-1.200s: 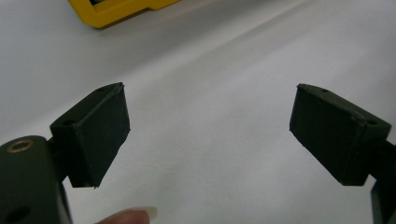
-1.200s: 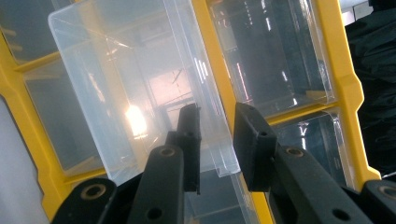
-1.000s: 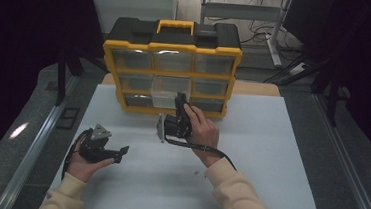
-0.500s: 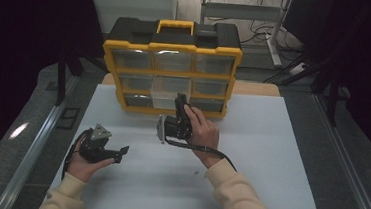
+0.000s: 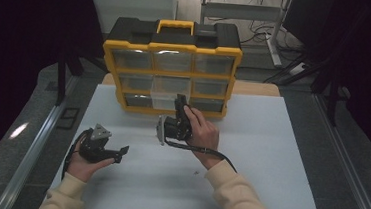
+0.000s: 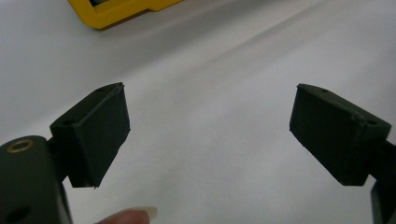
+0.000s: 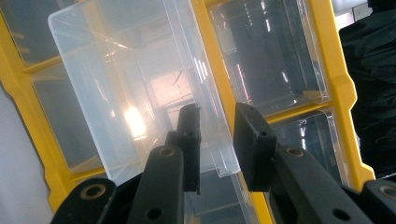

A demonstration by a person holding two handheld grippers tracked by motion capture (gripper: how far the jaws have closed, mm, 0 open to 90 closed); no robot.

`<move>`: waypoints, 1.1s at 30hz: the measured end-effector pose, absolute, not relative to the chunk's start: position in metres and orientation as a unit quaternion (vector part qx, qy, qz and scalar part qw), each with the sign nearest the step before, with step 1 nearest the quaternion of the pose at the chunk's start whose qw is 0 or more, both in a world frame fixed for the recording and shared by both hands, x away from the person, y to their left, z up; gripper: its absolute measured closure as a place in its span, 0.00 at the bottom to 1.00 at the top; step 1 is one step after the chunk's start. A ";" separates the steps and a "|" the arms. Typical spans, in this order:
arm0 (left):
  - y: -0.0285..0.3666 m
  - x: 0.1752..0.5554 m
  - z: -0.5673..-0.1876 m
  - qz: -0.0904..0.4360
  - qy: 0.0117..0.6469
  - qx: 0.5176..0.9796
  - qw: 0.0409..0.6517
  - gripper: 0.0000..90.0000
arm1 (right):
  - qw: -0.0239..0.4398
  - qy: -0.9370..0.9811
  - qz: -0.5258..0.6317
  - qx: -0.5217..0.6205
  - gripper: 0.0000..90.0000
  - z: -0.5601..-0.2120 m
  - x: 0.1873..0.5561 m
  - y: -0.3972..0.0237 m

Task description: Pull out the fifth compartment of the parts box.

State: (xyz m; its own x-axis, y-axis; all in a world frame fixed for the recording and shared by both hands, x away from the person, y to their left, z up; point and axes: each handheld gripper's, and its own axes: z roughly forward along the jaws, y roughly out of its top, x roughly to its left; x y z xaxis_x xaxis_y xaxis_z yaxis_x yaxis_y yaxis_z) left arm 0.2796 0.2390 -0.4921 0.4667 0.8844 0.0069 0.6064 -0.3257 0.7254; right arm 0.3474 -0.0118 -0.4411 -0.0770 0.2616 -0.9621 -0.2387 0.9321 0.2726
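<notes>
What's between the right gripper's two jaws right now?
The front wall of the clear drawer, pulled partway out of the yellow organizer, stands between the right gripper's jaws, as the right gripper view shows.

white table top (image 5: 269, 161) – bare surface, centre to 6 o'clock | metal rail (image 5: 34, 158) – 8 o'clock, along table's edge | cables (image 5: 260, 25) – floor, 1 o'clock | metal stand legs (image 5: 274, 36) – 1 o'clock, beside cables

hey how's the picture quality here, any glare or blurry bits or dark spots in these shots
High view: dark surroundings, a bright white table, a light glint on the floor at left. Right gripper view: glare spots and reflections on the clear drawer, with the right gripper soft up close. Left gripper view: the left gripper fairly sharp, the yellow organizer blurred, soft shadows on the table.
</notes>
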 end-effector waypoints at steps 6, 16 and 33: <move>0.239 0.280 -0.492 0.207 0.472 0.788 0.336 0.14 | 0.680 0.710 0.185 0.008 0.80 -0.442 0.346 -0.012; 0.238 0.279 -0.492 0.207 0.472 0.789 0.335 0.14 | 0.679 0.709 0.188 0.008 0.80 -0.443 0.344 -0.012; 0.239 0.279 -0.492 0.207 0.473 0.788 0.335 0.14 | 0.674 0.713 0.194 0.008 0.78 -0.445 0.343 -0.012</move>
